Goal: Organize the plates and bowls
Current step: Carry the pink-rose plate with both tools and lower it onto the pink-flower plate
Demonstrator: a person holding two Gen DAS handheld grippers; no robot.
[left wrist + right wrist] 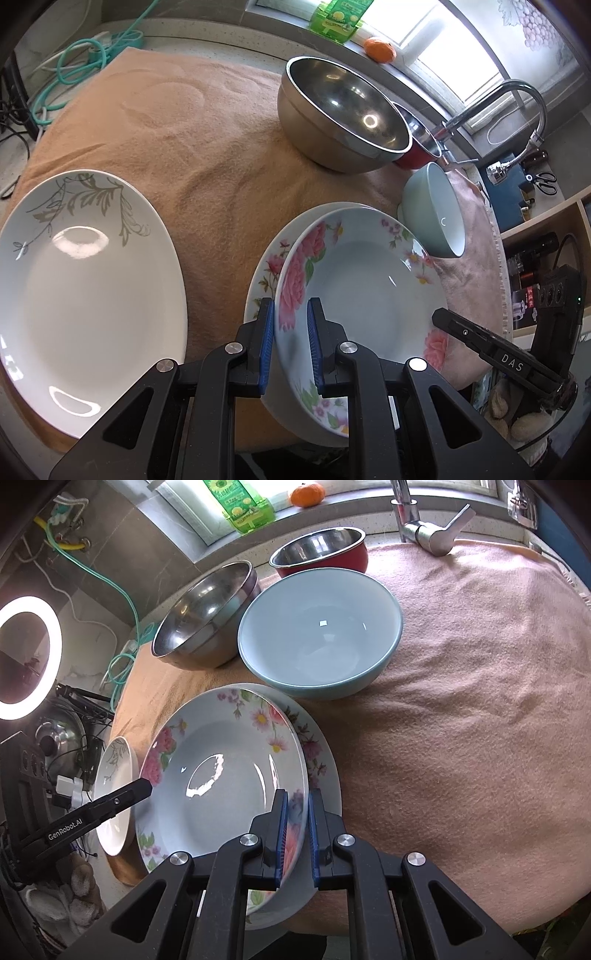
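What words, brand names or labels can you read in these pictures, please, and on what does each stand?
"DAS": black right hand-held gripper, seen from the left wrist.
"GenRobot.AI": black left hand-held gripper, seen from the right wrist.
Green sunflower-printed carton on the windowsill: print too blurred to read.
Red-labelled dark box on the shelf: characters too small.

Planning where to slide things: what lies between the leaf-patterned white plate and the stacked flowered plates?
Only bare orange cloth separates the white plate from the flowered plates; the left wrist view shows it.
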